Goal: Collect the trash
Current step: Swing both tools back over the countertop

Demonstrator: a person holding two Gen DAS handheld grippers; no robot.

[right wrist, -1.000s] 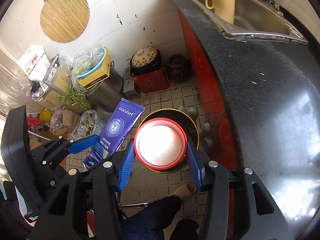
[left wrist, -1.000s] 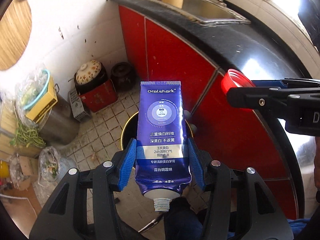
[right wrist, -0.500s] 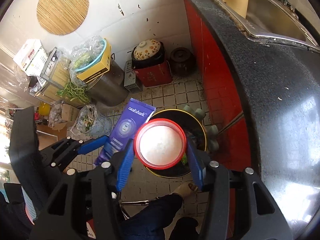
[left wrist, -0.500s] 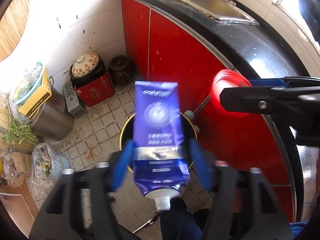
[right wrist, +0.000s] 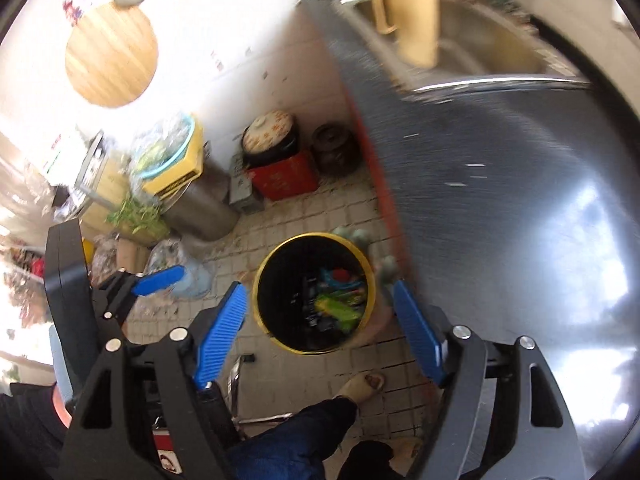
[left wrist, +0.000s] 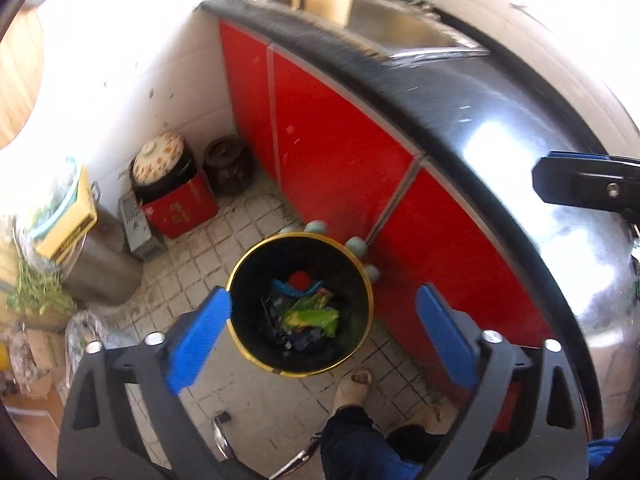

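A black trash bin with a gold rim stands on the tiled floor below both grippers. Inside it lie a red lid, a green wrapper and other blurred scraps. My left gripper hangs over the bin, jaws opening wide, nothing between them. My right gripper is also above the bin, jaws opening and empty; the red lid shows in the bin below. In the left wrist view, one of the right gripper's fingers reaches in from the right edge. In the right wrist view, one of the left gripper's fingers shows at the left.
Red cabinets under a black counter run close along the bin's right side. A sink with a yellow jug is at the back. A clay pot on a red box, a dark jar, a steel pot and bags crowd the left. A person's slippered foot stands by the bin.
Both grippers have opened. The purple toothpaste tube has left the left jaws and the red lid has left the right jaws; the lid now lies in the bin. Both views have shifted.
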